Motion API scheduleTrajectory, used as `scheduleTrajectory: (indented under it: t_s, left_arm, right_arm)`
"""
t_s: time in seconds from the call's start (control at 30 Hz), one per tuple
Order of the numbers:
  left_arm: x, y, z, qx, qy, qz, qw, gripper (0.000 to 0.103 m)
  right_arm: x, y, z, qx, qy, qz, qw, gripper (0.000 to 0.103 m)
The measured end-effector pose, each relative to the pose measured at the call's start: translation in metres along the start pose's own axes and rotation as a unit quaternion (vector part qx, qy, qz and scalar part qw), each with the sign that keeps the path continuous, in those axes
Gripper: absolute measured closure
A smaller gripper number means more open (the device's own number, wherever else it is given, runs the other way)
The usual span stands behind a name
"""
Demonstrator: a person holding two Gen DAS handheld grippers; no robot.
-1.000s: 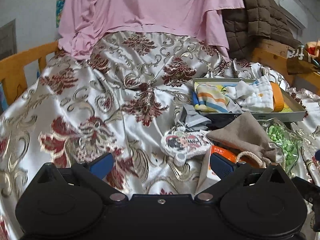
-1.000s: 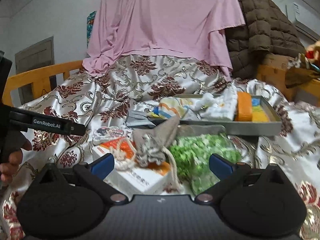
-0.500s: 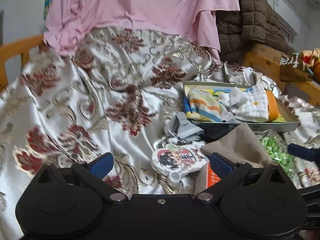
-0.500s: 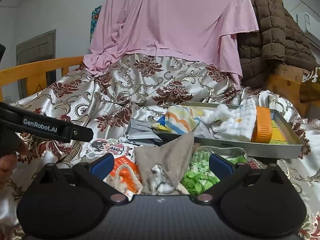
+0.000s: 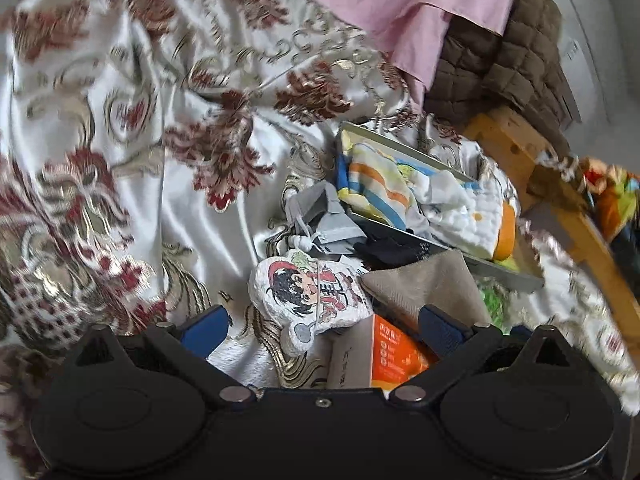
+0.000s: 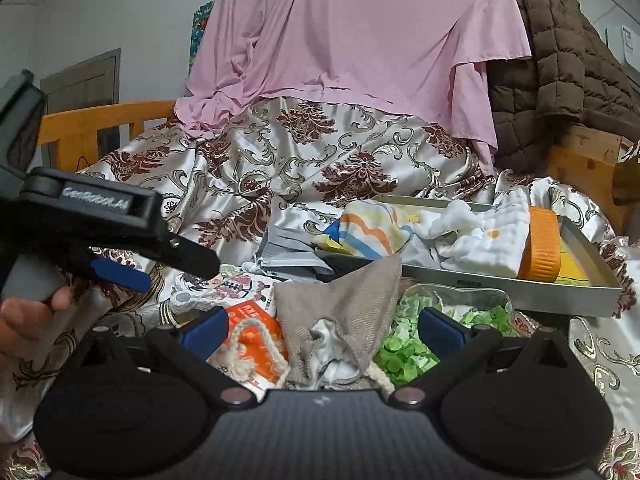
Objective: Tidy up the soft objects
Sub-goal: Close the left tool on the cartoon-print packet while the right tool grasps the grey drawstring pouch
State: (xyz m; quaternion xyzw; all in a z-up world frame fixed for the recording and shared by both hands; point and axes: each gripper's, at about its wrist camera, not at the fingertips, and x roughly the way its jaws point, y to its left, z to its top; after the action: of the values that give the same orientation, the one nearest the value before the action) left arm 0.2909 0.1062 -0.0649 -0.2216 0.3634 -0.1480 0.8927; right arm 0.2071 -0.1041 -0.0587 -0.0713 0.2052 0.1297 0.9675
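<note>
Both sets of fingers spread wide, pinching nothing. Right gripper point(image 6: 320, 326) poised just over the beige woven drawstring pouch point(image 6: 344, 312), lying on the bed's satin damask bedspread point(image 6: 280, 160) near its front edge, right between the blue pads at 12 o'clock and very close. Long axis of the pouch running from 6 o'clock to 1 o'clock: gathered mouth with thick cream cord point(image 6: 244, 344) toward the camera, pointed corner aimed at the grey metal tray point(image 6: 520, 284). Judged the nearer hand for this one, since the left gripper point(image 5: 322, 326) sits over the white cushiony cartoon-print charm point(image 5: 312, 292) instead, with the pouch point(image 5: 424, 284) off at its 2 o'clock. Pouch slumped and creased, something pale showing inside the mouth (contents not identifiable), likely to fold and sag when lifted. Orange-and-white cardboard box point(image 6: 252, 320) touching it at 9 o'clock, clear bag of green flakes point(image 6: 420, 336) touching at 3 o'clock, so a closing pinch could snag the cord or the bag. Tray beyond at 1 o'clock, already carrying a striped orange-and-blue cloth point(image 6: 368, 232), a white quilted cloth point(image 6: 484, 240) and an orange ribbed sponge point(image 6: 544, 244). Left view blurred, so finer detail there not readable. Pink draped sheet point(image 6: 360, 32) hanging at 12 o'clock behind everything.
</note>
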Motion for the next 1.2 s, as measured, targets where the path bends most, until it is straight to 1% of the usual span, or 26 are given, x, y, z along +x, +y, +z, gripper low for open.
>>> scheduleTrajectory:
  t_s: [0.17,0.3,0.47,0.57,0.63,0.73,0.8,0.87,0.97,1.07,1.2]
  left_arm:
    - [0.012,0.010,0.004,-0.058,0.004,-0.023,0.9981,0.009]
    - [0.014,0.014,0.006,-0.079,0.001,-0.037,0.9962,0.015]
    - [0.014,0.016,0.007,-0.097,-0.004,-0.052,0.9940,0.019]
    - [0.015,0.016,0.006,-0.109,-0.006,-0.065,0.9920,0.024]
    - [0.015,0.016,0.003,-0.120,-0.009,-0.075,0.9898,0.027]
    - [0.017,0.018,0.001,-0.147,-0.022,-0.094,0.9845,0.030]
    - [0.019,0.019,0.000,-0.164,-0.029,-0.106,0.9803,0.030]
    - [0.025,0.018,-0.001,-0.177,-0.028,-0.116,0.9771,0.030]
    - [0.033,0.016,-0.003,-0.187,-0.030,-0.123,0.9743,0.030]
    - [0.044,0.018,-0.007,-0.201,-0.019,-0.117,0.9723,0.030]
    - [0.050,0.022,-0.009,-0.207,-0.017,-0.114,0.9714,0.030]
  right_arm:
    - [0.004,0.000,-0.001,-0.005,0.003,0.008,1.000,0.001]
    - [0.007,0.003,-0.001,-0.008,0.004,0.015,1.000,0.001]
    - [0.009,0.002,-0.002,-0.001,0.007,0.017,1.000,0.001]
    - [0.009,0.001,-0.003,0.003,0.008,0.018,1.000,0.001]
    - [0.009,0.001,-0.003,0.004,0.008,0.019,1.000,0.001]
    - [0.009,0.001,-0.004,0.005,0.010,0.020,1.000,0.001]
    - [0.009,0.001,-0.004,0.007,0.011,0.022,1.000,0.001]
    - [0.009,0.001,-0.005,0.010,0.012,0.022,1.000,0.001]
    - [0.009,0.001,-0.006,0.010,0.010,0.023,1.000,0.001]
    - [0.008,0.002,-0.007,0.009,0.009,0.024,1.000,0.001]
    - [0.009,0.003,-0.007,0.006,0.007,0.023,1.000,0.001]
